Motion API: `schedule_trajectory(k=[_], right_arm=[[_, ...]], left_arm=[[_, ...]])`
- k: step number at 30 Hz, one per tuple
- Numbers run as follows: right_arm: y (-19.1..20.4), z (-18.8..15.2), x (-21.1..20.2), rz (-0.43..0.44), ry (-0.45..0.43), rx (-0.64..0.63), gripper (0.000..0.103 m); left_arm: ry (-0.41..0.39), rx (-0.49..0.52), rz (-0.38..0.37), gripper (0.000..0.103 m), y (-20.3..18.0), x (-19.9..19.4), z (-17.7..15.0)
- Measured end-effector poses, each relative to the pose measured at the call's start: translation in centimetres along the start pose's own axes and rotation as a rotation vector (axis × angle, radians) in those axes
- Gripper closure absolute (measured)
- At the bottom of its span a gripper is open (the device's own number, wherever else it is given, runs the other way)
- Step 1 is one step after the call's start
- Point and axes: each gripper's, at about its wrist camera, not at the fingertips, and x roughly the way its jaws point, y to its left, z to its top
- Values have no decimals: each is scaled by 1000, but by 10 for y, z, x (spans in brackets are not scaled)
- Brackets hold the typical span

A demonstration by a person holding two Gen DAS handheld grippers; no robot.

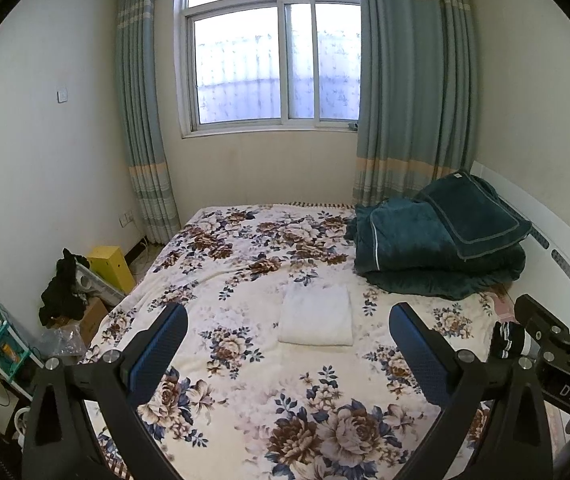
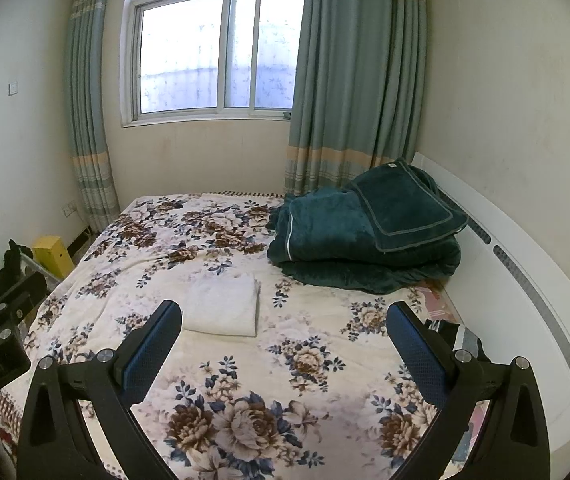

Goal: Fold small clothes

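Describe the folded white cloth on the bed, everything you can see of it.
The white cloth is a small, roughly rectangular bundle of soft, towel-like fabric, folded into layers with a rounded fold along its near edge. It lies flat near the middle of the floral blanket, its only contact. The dark green folded bedding sits apart, further back and to the right. Both the left gripper and the right gripper are open and hover short of it.

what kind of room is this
A bedroom in a home, most likely: a bed under a floral blanket fills the room, a folded green quilt sits by the headboard, and curtains frame the window.
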Motion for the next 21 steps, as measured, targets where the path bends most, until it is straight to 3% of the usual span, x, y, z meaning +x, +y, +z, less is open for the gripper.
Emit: schedule_trajectory(k=[21], right_arm=[[2, -4, -1, -1, -3, 8, 0]], left_arm=[[-16, 3, 7, 0, 0, -5, 0]])
